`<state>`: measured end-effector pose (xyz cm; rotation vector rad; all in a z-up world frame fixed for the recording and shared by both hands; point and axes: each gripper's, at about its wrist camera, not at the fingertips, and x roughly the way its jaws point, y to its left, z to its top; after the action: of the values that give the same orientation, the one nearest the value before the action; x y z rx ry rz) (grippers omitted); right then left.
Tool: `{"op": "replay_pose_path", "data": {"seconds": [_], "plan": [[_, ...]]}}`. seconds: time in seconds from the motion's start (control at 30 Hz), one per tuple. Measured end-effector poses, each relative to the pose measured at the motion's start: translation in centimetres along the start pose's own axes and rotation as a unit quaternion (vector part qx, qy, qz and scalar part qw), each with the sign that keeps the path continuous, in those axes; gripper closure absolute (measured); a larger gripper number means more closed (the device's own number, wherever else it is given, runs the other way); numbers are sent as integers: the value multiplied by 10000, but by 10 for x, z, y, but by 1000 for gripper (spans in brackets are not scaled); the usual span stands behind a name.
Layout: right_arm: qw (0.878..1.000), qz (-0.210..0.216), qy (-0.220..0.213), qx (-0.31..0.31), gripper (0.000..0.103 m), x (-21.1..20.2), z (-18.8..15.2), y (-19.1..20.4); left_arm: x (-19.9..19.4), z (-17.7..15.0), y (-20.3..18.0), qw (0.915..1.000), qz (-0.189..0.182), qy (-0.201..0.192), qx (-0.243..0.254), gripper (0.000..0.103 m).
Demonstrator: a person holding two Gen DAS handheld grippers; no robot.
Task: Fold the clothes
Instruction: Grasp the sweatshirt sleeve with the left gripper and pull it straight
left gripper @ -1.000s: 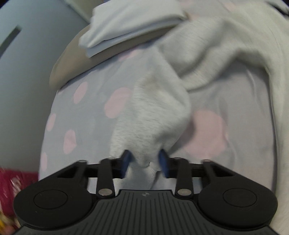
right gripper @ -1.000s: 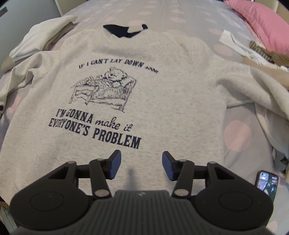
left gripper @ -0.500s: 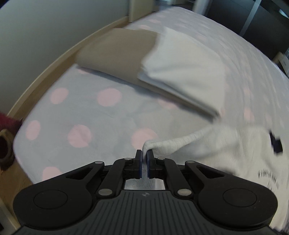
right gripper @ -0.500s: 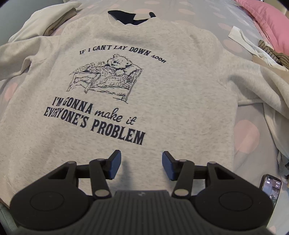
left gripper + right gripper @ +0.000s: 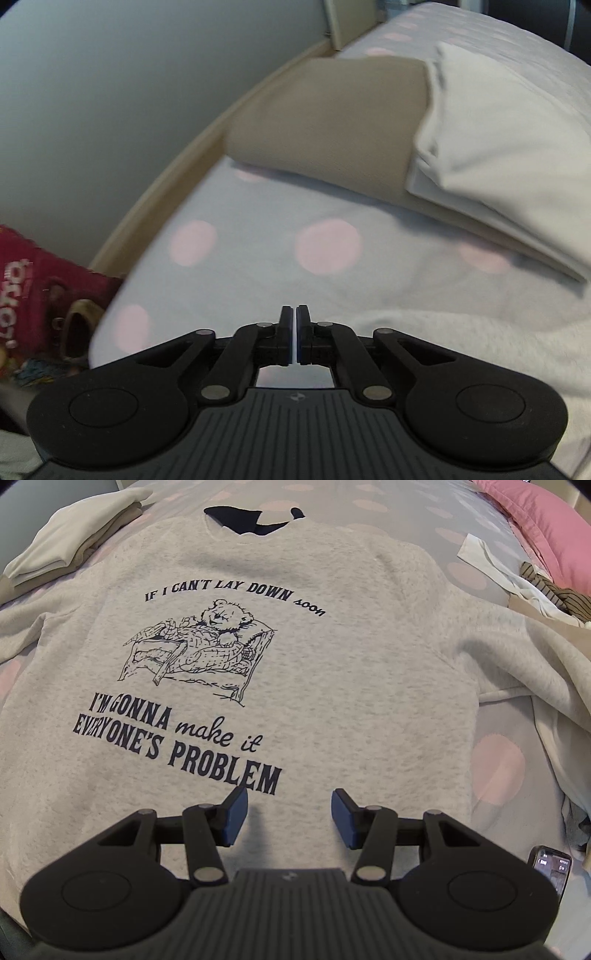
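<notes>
Now, bed (image 5: 258, 206): polka-dot sheet is filling the left wrist view, where a second ago the sleeve was lying.
Sweatshirt (image 5: 280, 686): lying flat, print up, mid-bed; its left sleeve (image 5: 461, 332) is now trailing right of the closed jaws.
Folded pile (image 5: 498, 147): sitting far right, untouched.
Left gripper (image 5: 294, 314): pads together, nothing visibly pinched; the sleeve seems to be slipping free, so re-grasping looks likely.
Right gripper (image 5: 286, 806): jaws apart, hovering over the near hem as before.

A phone (image 5: 551, 872) lies on the dotted sheet (image 5: 280, 206); a pink pillow (image 5: 546, 520) sits far off.
</notes>
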<state>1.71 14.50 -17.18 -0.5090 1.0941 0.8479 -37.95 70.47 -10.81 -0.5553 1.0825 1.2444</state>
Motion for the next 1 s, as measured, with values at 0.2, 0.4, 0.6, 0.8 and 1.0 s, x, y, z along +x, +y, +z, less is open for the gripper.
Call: {"op": "replay_pose_path", "data": {"seconds": [0.2, 0.4, 0.6, 0.8, 1.0], "plan": [[9999, 67, 101, -92, 49, 6, 0, 5, 8, -35, 11, 9993, -358, 51, -101, 68], [9996, 80, 136, -217, 49, 7, -3, 9, 46, -73, 38, 9925, -447, 380, -1076, 51], [9977, -154, 128, -655, 49, 9, -7, 21, 68, -86, 48, 9872, -738, 141, -1405, 57], [9969, -249, 137, -736, 47, 12, -9, 25, 46, -86, 56, 9865, -685, 119, -1483, 97], [9973, -474, -201, -515, 43, 6, -11, 15, -13, -84, 65, 9870, -430, -85, -1546, 98]]}}
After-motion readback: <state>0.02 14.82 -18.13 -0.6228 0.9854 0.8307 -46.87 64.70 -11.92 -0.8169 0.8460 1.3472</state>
